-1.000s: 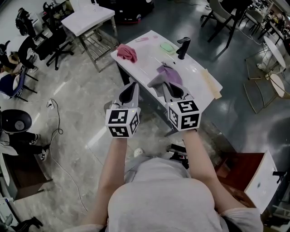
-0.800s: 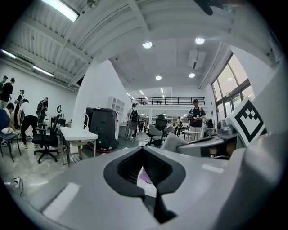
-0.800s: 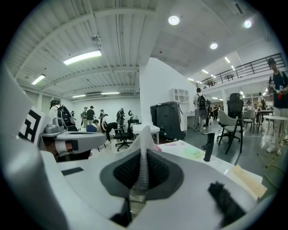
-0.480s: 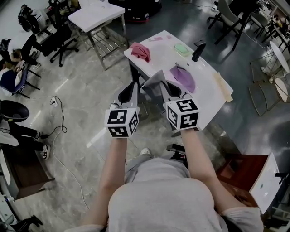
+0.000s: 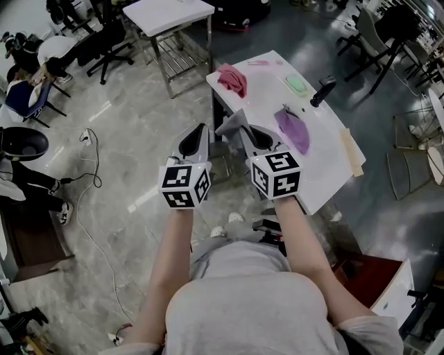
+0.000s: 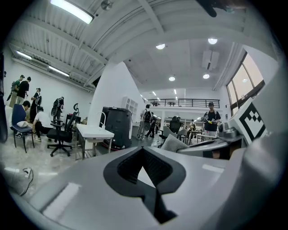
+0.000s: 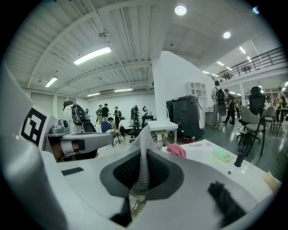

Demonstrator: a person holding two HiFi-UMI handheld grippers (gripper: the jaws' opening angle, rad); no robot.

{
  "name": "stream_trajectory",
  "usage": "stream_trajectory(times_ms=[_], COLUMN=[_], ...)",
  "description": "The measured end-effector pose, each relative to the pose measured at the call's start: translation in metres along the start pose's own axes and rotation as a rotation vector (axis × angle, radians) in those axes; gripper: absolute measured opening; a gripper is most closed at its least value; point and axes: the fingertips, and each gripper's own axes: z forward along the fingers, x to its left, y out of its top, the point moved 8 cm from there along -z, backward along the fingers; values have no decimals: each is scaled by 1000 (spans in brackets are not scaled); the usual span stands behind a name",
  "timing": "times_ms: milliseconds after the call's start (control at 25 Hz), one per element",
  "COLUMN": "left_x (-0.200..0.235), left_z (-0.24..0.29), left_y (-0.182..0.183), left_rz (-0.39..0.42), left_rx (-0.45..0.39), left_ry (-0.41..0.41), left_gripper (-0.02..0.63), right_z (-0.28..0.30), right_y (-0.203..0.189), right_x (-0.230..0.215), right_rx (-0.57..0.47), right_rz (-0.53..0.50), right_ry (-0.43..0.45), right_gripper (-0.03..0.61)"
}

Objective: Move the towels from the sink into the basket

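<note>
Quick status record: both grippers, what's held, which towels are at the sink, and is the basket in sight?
left gripper: fingers together, nothing between them
right gripper: shut on grey towel
lying on white counter: pink towel, purple towel
basket: not visible in any view

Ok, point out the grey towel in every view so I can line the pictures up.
Head view: grey towel at centre, sticking up-left from the right claw.
Left gripper view: right of centre, at the right claw's tip.
Right gripper view: dead centre, pinched in that claw.
Shared landmark: the white table.
</note>
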Motion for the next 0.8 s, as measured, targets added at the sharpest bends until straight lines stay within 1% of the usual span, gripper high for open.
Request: stream_trajectory(times_ms=[400,520,800], left_x=[16,22,43], left_z=[27,34,40], left_y=[-12,-16,-23], left_rz=[-27,-47,-54], left_rx=[20,27,46], left_ry=[108,126,141], left_gripper=[5,5,5], right_z=[50,62,84], right_y=[-2,-6,-17], right_x=[-11,-14,-7], right_rx=[54,68,97], right_rz=[-76,-89,-80], right_ry=[146,167,190], right_gripper=[28,28,28])
